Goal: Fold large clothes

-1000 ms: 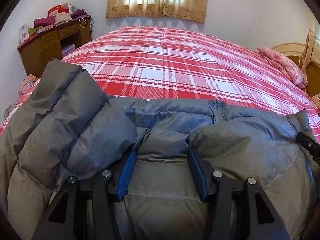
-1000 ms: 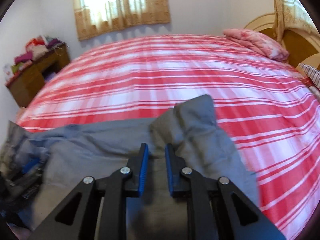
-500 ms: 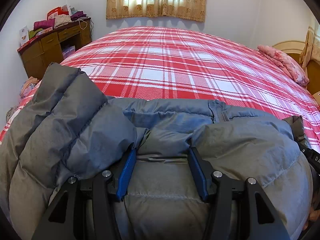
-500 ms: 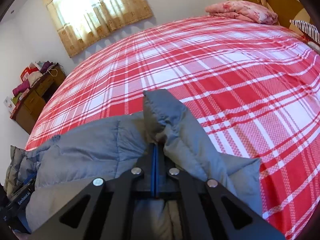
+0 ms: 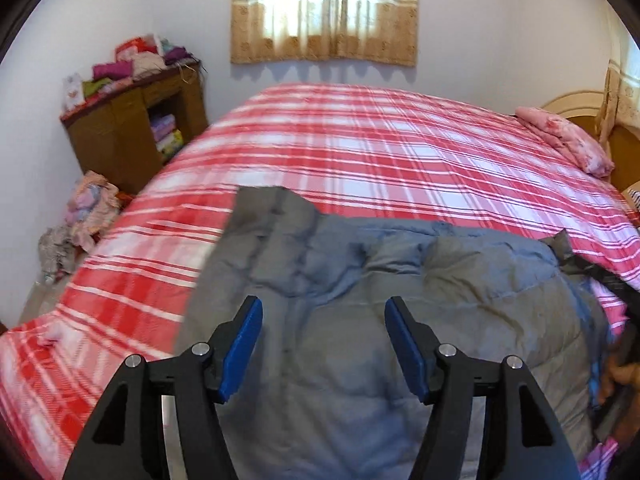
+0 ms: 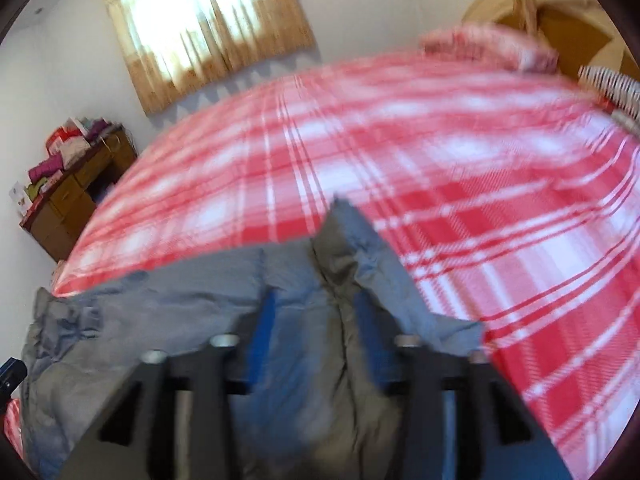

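Note:
A grey quilted down jacket (image 5: 360, 300) lies folded on the near part of the red plaid bed (image 5: 360, 140). My left gripper (image 5: 324, 344) is open above it, jaws wide apart, holding nothing. In the blurred right wrist view the jacket (image 6: 180, 320) fills the lower left, and one corner of it (image 6: 348, 240) sticks up between the fingers. My right gripper (image 6: 312, 328) is open over that fold, with cloth lying between the blue pads (image 6: 264, 328). The right gripper's black body (image 5: 612, 284) shows at the right edge of the left wrist view.
A wooden dresser (image 5: 132, 120) piled with clothes stands at the left wall. Loose clothes (image 5: 80, 216) lie on the floor beside the bed. A pink pillow (image 5: 568, 144) and the headboard (image 5: 580, 104) are at the far right. A curtained window (image 5: 324, 12) is behind.
My left gripper lifted off the jacket and moved back; the raised sleeve now lies flat. My right gripper, shut on the corner half a second ago, has opened and is moving.

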Available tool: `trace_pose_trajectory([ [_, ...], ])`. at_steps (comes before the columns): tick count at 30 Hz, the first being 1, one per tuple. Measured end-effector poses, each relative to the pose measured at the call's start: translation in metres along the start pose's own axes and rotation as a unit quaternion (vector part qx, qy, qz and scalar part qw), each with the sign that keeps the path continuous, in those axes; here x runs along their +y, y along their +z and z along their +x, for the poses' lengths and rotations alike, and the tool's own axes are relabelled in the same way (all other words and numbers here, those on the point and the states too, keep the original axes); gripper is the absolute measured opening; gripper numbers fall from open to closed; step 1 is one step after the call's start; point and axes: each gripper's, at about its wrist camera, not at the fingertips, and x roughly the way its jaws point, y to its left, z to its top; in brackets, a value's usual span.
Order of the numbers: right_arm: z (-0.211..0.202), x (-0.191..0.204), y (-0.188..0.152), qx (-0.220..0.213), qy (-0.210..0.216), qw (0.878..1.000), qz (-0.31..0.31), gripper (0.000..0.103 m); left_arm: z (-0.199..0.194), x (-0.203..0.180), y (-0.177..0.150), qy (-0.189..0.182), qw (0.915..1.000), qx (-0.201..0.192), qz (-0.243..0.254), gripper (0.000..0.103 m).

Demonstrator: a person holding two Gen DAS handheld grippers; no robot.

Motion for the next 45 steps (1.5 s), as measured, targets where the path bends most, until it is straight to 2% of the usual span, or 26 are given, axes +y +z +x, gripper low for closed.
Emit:
trace_pose_trajectory([
  [2, -0.021, 0.018, -0.001, -0.009, 0.019, 1.000, -0.018, 0.054, -0.004, 0.000, -0.001, 0.018, 0.9998, -0.008, 0.009, 0.064],
  [4, -0.039, 0.044, -0.006, -0.005, 0.059, 0.998, -0.035, 0.049, -0.005, 0.000, -0.001, 0.032, 0.9993, -0.013, 0.014, 0.064],
  [6, -0.048, 0.072, -0.013, 0.000, 0.090, 0.994, -0.060, 0.039, -0.009, 0.005, -0.002, 0.029, 0.9995, -0.013, 0.005, 0.064],
  [8, -0.050, 0.101, -0.023, 0.008, 0.113, 0.989, -0.091, 0.036, -0.012, 0.007, -0.004, 0.024, 0.9996, -0.014, -0.002, 0.064],
  [10, -0.044, 0.123, -0.034, 0.019, 0.126, 0.986, -0.110, 0.035, -0.015, 0.007, -0.005, 0.036, 0.9992, -0.020, 0.003, 0.065],
  [13, -0.027, 0.140, -0.051, 0.036, 0.121, 0.985, -0.119, 0.035, -0.019, 0.004, -0.009, 0.045, 0.9986, -0.026, 0.011, 0.065],
  [18, 0.011, 0.145, -0.079, 0.070, 0.094, 0.984, -0.132, 0.034, -0.018, 0.000, -0.015, 0.059, 0.9974, -0.034, 0.023, 0.065],
  [20, 0.019, 0.144, -0.089, 0.060, 0.084, 0.984, -0.146, 0.034, -0.011, -0.001, -0.018, 0.061, 0.9974, -0.026, 0.028, 0.065],
  [27, 0.025, 0.135, -0.088, 0.072, 0.098, 0.984, -0.133, 0.034, 0.006, 0.010, -0.028, 0.069, 0.9976, -0.002, 0.001, 0.065],
  [29, 0.025, 0.134, -0.088, 0.072, 0.104, 0.984, -0.128, 0.034, 0.004, 0.020, -0.032, 0.059, 0.9981, 0.001, -0.018, 0.065],
  [31, 0.025, 0.134, -0.088, 0.071, 0.106, 0.984, -0.127, 0.034, -0.002, 0.038, -0.038, 0.032, 0.9976, -0.005, -0.062, 0.065],
  [34, 0.025, 0.134, -0.088, 0.070, 0.107, 0.984, -0.126, 0.034, -0.005, 0.067, -0.049, 0.016, 0.9926, -0.001, -0.120, 0.065],
  [37, 0.024, 0.135, -0.088, 0.069, 0.107, 0.984, -0.127, 0.034, 0.001, 0.084, -0.054, 0.013, 0.9893, 0.022, -0.143, 0.065],
  [40, 0.025, 0.132, -0.087, 0.069, 0.111, 0.984, -0.124, 0.034, -0.007, 0.094, -0.060, -0.004, 0.9855, 0.020, -0.168, 0.065],
  [43, 0.025, 0.131, -0.087, 0.069, 0.112, 0.984, -0.122, 0.034, -0.014, 0.094, -0.068, -0.013, 0.9854, 0.015, -0.169, 0.065],
  [45, 0.025, 0.131, -0.087, 0.069, 0.112, 0.984, -0.123, 0.034, -0.006, 0.092, -0.071, -0.019, 0.9856, 0.030, -0.165, 0.065],
])
